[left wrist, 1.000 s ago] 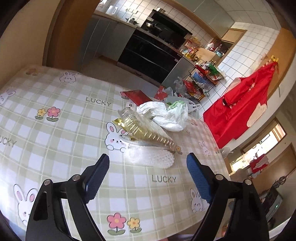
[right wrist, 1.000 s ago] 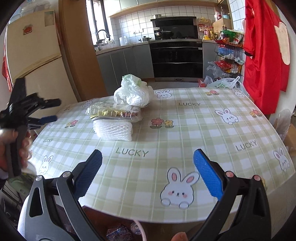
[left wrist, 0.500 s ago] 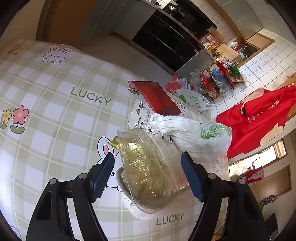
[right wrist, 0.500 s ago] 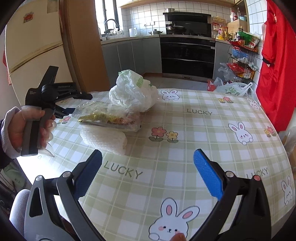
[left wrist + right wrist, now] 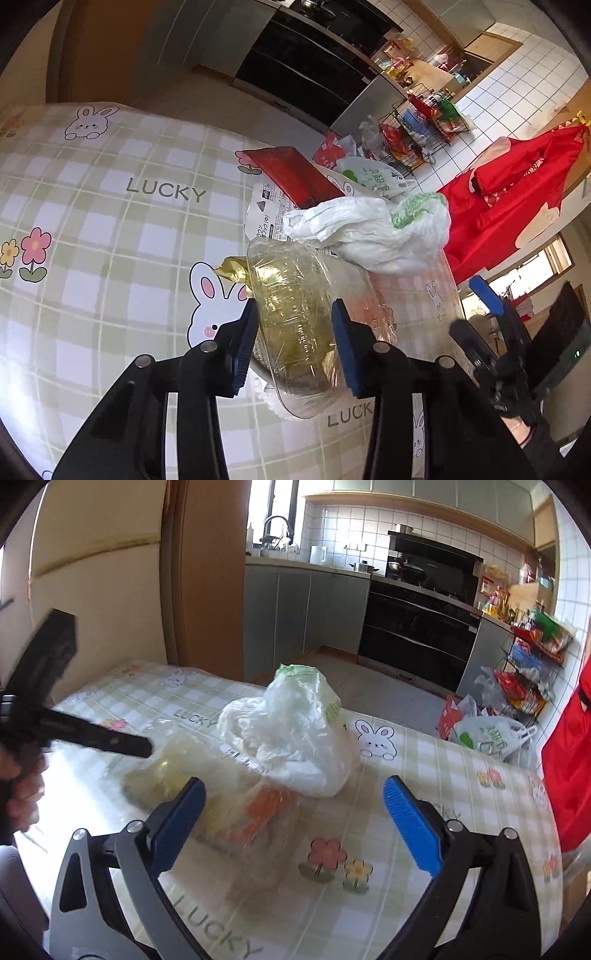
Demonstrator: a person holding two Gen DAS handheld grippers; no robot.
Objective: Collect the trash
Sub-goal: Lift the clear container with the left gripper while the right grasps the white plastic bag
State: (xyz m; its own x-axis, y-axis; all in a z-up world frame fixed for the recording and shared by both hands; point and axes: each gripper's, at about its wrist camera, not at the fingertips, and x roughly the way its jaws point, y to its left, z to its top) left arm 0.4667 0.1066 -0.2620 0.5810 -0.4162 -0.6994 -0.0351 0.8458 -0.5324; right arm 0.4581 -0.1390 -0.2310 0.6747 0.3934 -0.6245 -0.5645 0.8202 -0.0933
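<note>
I'm closing my left gripper [image 5: 293, 332] on the clear clamshell tray [image 5: 295, 317] holding gold wrapper, tray's length running away from me, right gripper [image 5: 295, 812] hanging wide, empty.

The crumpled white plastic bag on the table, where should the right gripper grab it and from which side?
Take the white plastic bag by its bunched, crinkled upper folds, coming from the near, open side of the table. The right gripper, jaws wide and empty, already faces it. The bag's loose, puffed top should pinch easily, while its base rests on other wrappers, so a low grab would likely catch those too.
</note>
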